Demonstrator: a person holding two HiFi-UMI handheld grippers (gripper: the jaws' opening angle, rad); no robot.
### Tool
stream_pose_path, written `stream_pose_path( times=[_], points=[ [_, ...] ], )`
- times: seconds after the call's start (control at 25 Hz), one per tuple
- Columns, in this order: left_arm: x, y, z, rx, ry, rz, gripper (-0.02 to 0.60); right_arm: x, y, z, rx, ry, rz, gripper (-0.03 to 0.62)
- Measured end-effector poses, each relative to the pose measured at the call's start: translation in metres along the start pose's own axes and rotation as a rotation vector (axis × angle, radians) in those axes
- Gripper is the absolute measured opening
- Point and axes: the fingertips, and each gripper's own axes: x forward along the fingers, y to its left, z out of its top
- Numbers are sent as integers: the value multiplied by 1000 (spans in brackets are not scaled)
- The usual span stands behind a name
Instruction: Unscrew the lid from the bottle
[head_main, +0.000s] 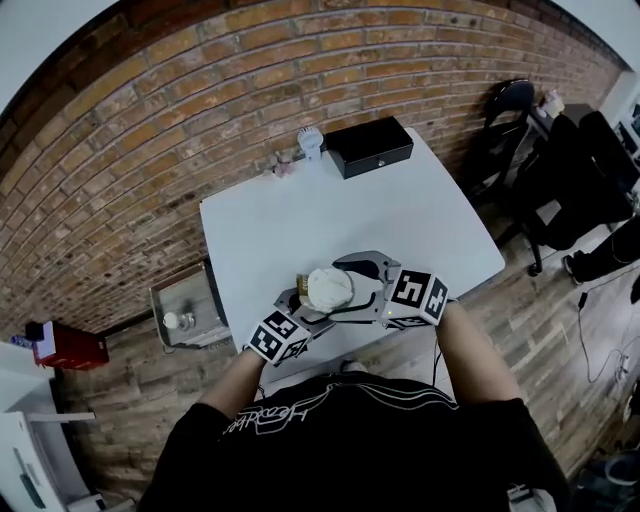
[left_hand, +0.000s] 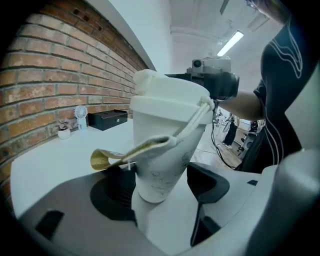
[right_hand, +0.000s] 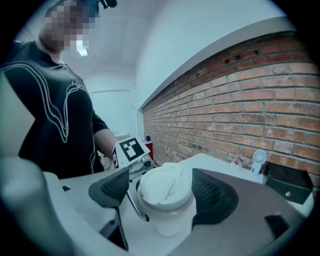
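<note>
Overhead, bottle body hidden beneath lid

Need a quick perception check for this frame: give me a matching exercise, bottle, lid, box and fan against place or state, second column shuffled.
Things:
1. bottle
2. lid
3. box
4. fan

Place or state:
A. black, at the far edge of the table, by the brick wall
B. gripped by the left gripper
C. white, just left of the box in the head view
D. on the bottle, between the open fingers of the right gripper, not gripped

Pairs: 1-B, 2-D, 3-A, 4-C
</note>
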Motion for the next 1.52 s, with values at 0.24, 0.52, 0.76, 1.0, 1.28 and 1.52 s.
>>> stream_pose_path(
  times=[0.24,0.52,0.76,1.0,1.28,1.52],
  points=[
    [-4,5,-1,-7,-12,11,337,8,-4,2,76,-53,-238,376],
    [1,-4,3,-11,-17,7,337,8,-10,-6,140,-51,-394,358],
    [2,-5,4,-10,-21,1,337,7,-10,-6,156,-50,-403,357],
    [2,-6,2,-12,-16,-8,337,6,-10,-8,148,-42,-350,358],
    [1,-6,3,-14,-30,-23,337,2,-7,-9,88,-3,-194,332],
    [2,-7,0,-16,-25,-23,337,2,-3,-11,-1,43,-9,331]
  ],
)
